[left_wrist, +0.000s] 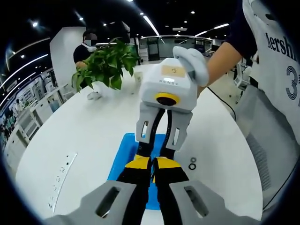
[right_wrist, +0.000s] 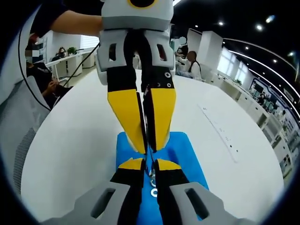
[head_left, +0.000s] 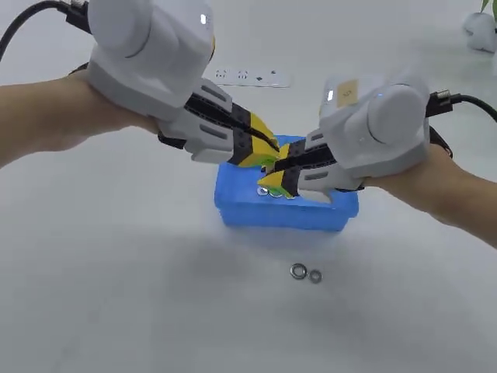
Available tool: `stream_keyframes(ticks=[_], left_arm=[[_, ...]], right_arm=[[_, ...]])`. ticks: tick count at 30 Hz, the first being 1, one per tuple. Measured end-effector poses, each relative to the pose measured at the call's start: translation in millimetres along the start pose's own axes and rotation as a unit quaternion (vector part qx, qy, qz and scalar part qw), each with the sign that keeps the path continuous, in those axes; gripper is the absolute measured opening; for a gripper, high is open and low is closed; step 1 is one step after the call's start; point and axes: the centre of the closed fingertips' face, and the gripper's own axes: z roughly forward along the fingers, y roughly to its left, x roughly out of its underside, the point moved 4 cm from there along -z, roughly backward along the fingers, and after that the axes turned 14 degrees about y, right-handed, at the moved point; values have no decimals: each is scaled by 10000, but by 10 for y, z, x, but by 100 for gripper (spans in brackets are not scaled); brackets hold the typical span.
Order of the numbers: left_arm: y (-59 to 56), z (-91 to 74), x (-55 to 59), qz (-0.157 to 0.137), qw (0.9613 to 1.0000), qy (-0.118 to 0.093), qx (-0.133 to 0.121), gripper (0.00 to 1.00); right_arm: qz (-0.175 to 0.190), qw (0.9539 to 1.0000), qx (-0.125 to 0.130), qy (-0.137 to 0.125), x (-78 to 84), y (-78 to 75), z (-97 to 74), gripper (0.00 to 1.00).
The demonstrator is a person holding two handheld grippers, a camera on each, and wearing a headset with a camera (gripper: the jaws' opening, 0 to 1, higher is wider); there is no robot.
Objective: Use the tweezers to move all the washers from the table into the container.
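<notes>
White round tabletop (head_left: 116, 311) – white power strip (head_left: 248, 76) lying flat on it at the far side. Potted green plant (left_wrist: 105, 65) at the table edge. Dark ceiling with spotlights (left_wrist: 35, 23) and strip lights (left_wrist: 151, 26). White pillar (left_wrist: 63, 51) behind the plant. Open office – desks (right_wrist: 65, 63), seated people (right_wrist: 191, 61) in the back.

The left gripper (head_left: 266, 152) and the right gripper (head_left: 275, 181) share one build: a rounded white housing, pale grey slotted brackets, and black jaw arms ending in yellow tips. A black cable (head_left: 15, 22) leaves the left housing, and a second black cable (head_left: 466, 99) leaves the right. A tan label (head_left: 347, 91) sits on the right housing beside a small lit indicator (head_left: 330, 96). Small screw holes (right_wrist: 166, 75) dot the left gripper's jaw arm. The person wears a white jersey (left_wrist: 276, 79) with dark lettering and a numeral, and a dark sleeve (left_wrist: 240, 23).
</notes>
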Motion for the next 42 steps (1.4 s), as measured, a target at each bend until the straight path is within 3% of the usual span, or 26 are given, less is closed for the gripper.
stream_keyframes(ticks=[12,18,34,42], left_arm=[[1,44,39,-108,9999,4,81,6],[-47,1,-14,-80,9999,9,62,6],[-309,-250,-393,290,9995,-112,29,6],[-439,-323,-488,256,9995,-206,5,6]], right_arm=[[152,9999,-18,58,46,15,35,11],[150,9999,-35,37,22,27,-16,11],[-119,9998,76,-164,-73,148,-485,11],[-243,9995,120,-167,-115,286,-641,11]])
